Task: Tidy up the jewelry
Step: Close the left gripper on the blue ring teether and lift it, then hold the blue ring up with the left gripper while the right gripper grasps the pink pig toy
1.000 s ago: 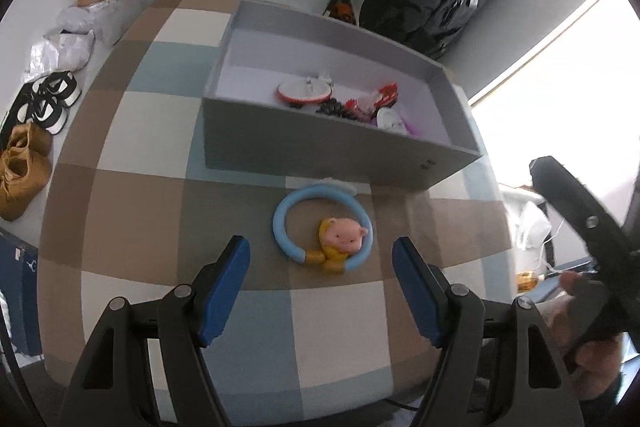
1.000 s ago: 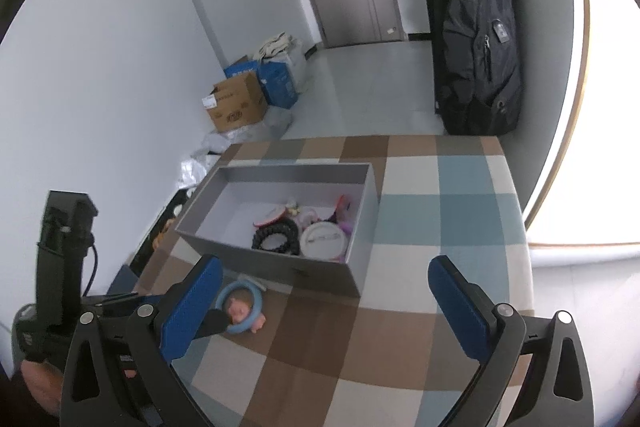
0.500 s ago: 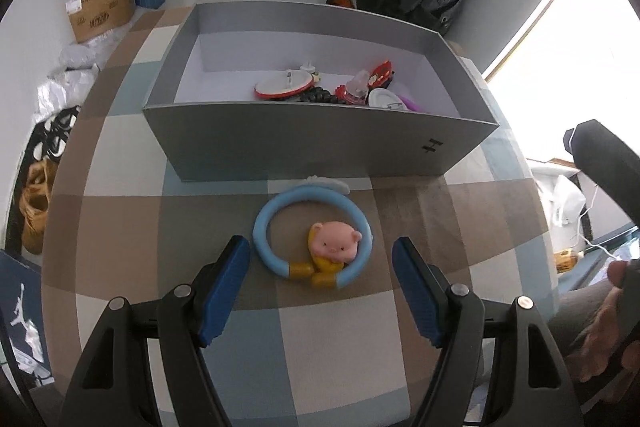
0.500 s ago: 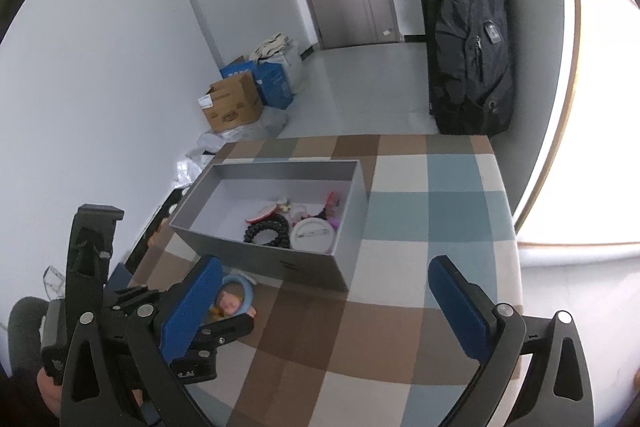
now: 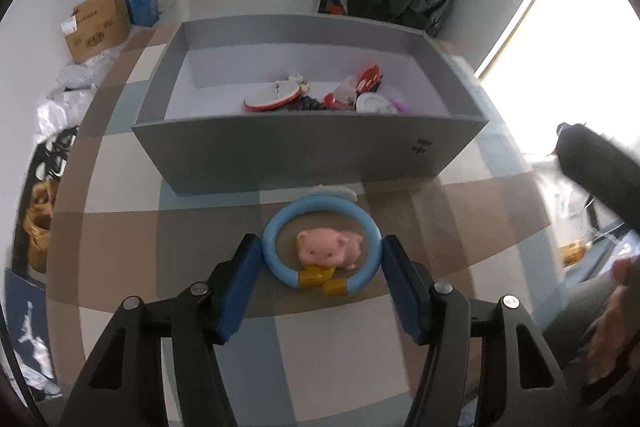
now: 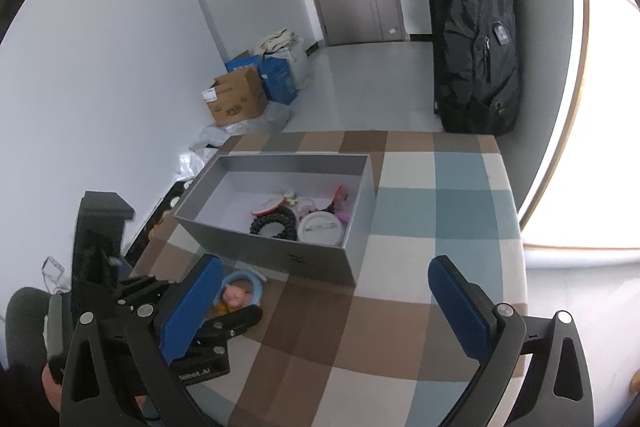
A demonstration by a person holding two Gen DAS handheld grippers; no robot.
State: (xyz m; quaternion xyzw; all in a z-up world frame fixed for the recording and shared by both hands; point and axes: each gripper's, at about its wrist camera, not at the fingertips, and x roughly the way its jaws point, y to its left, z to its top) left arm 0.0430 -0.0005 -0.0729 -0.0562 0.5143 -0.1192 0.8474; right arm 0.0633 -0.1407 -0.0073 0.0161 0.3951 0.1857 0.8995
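The left gripper (image 5: pixel 320 259) points steeply down at the checked tablecloth (image 5: pixel 120 187). Its jaws have just been closing, with the blue ring (image 5: pixel 276 259) between them. The blue pads (image 5: pixel 244 267) stand just beside the ring's outer edge on either side; whether they already press on it cannot be told (a thin gap seems to remain on both sides). The ring lies flat on the cloth, just in front of the grey box (image 5: pixel 280 151), and carries a pink pig figure (image 5: pixel 330 249) and yellow fittings at its near side.

The box stands open on the table. Inside it, toward the near wall, lie a red-rimmed disc (image 5: pixel 272 95), a black beaded bracelet (image 6: pixel 276 225), a white round badge (image 6: pixel 320 227) and several small red and pink pieces, bunched together.

The right gripper (image 6: pixel 324 303) hovers over the table with its jaws spread wide and nothing between them. It sits to the right of the ring, well apart from it.

A black backpack (image 6: pixel 476 39) hangs against the far wall. A cardboard carton (image 6: pixel 236 101) sits on the floor.
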